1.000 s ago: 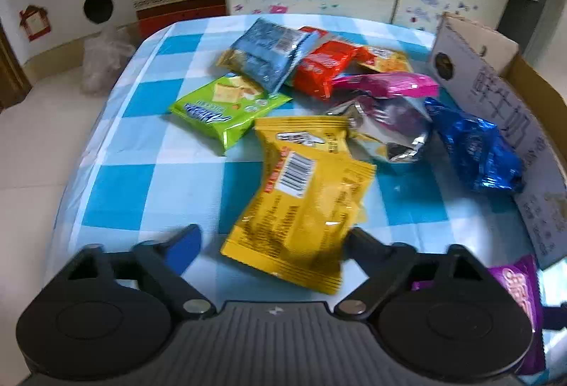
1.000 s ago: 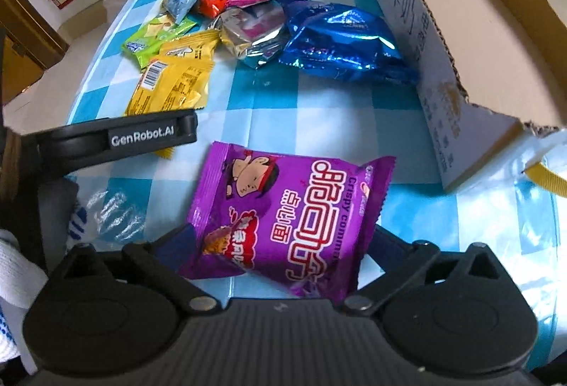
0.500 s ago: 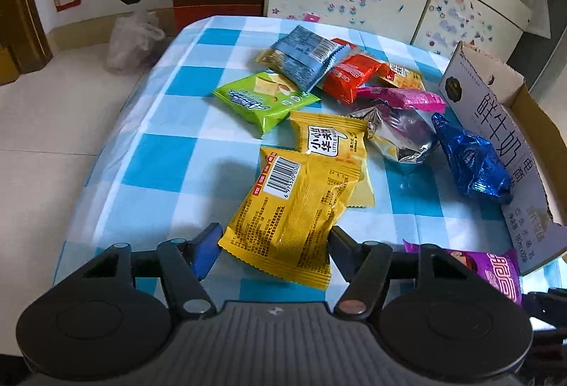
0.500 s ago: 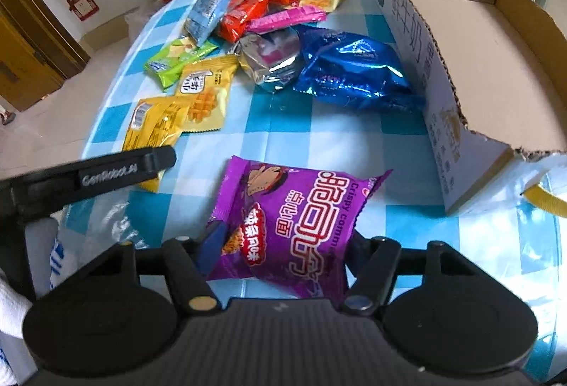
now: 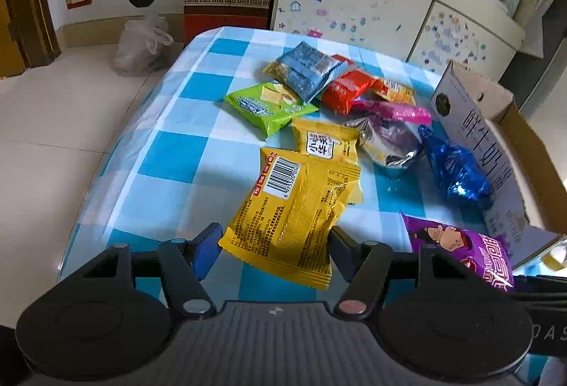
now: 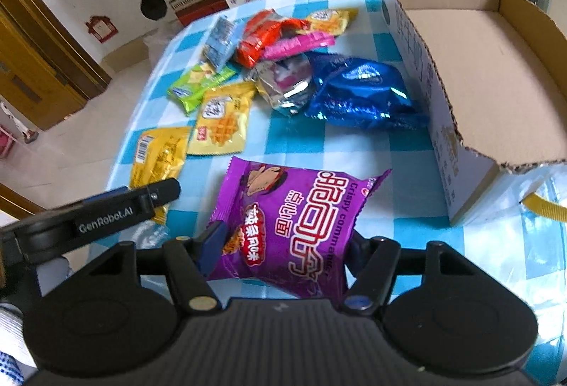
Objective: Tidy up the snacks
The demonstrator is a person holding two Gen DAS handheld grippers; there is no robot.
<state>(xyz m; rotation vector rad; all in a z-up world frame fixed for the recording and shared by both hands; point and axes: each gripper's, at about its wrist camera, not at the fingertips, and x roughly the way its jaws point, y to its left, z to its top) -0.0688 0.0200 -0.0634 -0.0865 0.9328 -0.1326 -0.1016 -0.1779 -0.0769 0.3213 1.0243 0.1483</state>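
My left gripper (image 5: 273,244) is shut on a yellow snack packet with a barcode (image 5: 297,205) and holds it above the checked table. My right gripper (image 6: 283,244) is shut on a purple noodle snack packet (image 6: 294,219), lifted off the table; this packet also shows in the left wrist view (image 5: 460,247). The left gripper with its yellow packet (image 6: 159,155) appears at the left of the right wrist view. An open cardboard box (image 6: 496,74) stands at the right, empty inside.
Several loose snacks lie mid-table: a blue foil bag (image 6: 361,91), a silver packet (image 6: 287,84), a yellow waffle packet (image 6: 221,123), green (image 5: 269,106), red (image 5: 347,90), pink (image 5: 393,109) and grey-blue (image 5: 308,70) packets. The table's left edge (image 5: 117,152) drops to the floor.
Both grippers closed on their packets and lifted them off the table. Both views rose and pulled back, showing more of the room and box.
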